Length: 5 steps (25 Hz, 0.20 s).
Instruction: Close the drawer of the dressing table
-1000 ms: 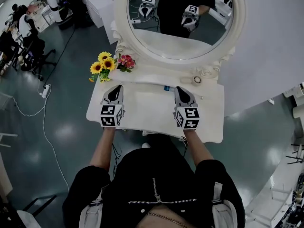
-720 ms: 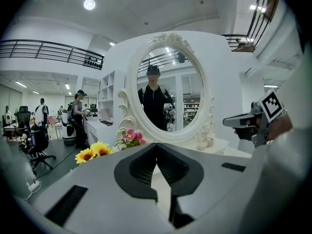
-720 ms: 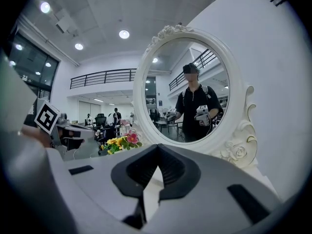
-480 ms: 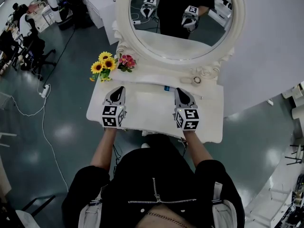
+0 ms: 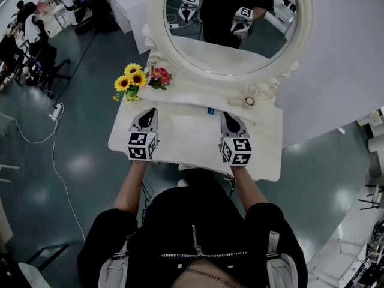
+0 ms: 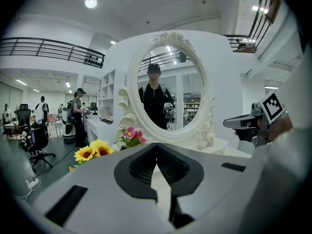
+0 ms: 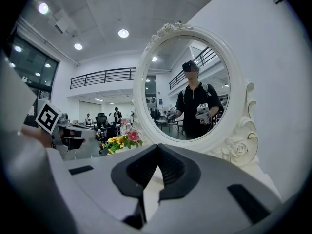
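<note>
Found the mirror (image 5: 228, 26) upright along the back of the dressing table (image 5: 186, 138). Saw the flowers (image 5: 138, 80) at the table's back left corner, just beside the mirror's frame, and a small round thing (image 5: 249, 101) below the frame toward the right. Noted the left gripper (image 5: 146, 111) over the left part of the top and the right gripper (image 5: 227, 114) over the right part, well apart, both pointing toward the mirror. Spotted a small flat thing (image 5: 211, 111) just left of the right gripper's tip.
</note>
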Motion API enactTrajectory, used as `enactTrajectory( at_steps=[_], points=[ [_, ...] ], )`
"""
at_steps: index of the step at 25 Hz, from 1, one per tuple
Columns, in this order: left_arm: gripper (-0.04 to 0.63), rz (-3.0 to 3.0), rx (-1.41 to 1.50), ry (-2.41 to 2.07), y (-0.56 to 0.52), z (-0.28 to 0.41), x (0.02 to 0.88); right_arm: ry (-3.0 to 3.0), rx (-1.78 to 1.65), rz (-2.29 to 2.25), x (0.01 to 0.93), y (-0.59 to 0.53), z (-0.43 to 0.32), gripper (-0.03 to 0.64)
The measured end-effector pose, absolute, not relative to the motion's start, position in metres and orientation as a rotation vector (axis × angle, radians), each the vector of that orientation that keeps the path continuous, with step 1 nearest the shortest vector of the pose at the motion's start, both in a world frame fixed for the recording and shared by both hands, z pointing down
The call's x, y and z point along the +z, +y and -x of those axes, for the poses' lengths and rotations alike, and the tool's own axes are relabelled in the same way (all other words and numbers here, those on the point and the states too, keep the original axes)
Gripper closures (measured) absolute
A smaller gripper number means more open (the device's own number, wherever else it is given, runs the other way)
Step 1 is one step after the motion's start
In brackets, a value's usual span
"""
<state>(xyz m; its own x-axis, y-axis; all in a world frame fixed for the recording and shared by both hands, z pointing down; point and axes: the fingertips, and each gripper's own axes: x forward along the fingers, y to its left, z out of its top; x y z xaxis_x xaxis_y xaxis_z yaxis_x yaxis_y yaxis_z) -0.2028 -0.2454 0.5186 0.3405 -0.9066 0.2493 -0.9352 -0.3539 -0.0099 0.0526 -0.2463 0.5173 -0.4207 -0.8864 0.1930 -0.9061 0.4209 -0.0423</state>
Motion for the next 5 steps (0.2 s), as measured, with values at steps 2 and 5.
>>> enactTrajectory(
  at_steps=[2,5],
  points=[
    [0.574,-2.459,0.316,-1.704,-0.2460,0.2023,0.5179,-2.522,0.210,-1.605,0.5183,-0.2469,-0.0534,0.614],
    [0.574,-2.456,0.302,-1.711,-0.2473,0.2020,0.5164,-2.520,0.212,-1.605,0.5196,-0.2490,-0.0541,0.614]
  ],
)
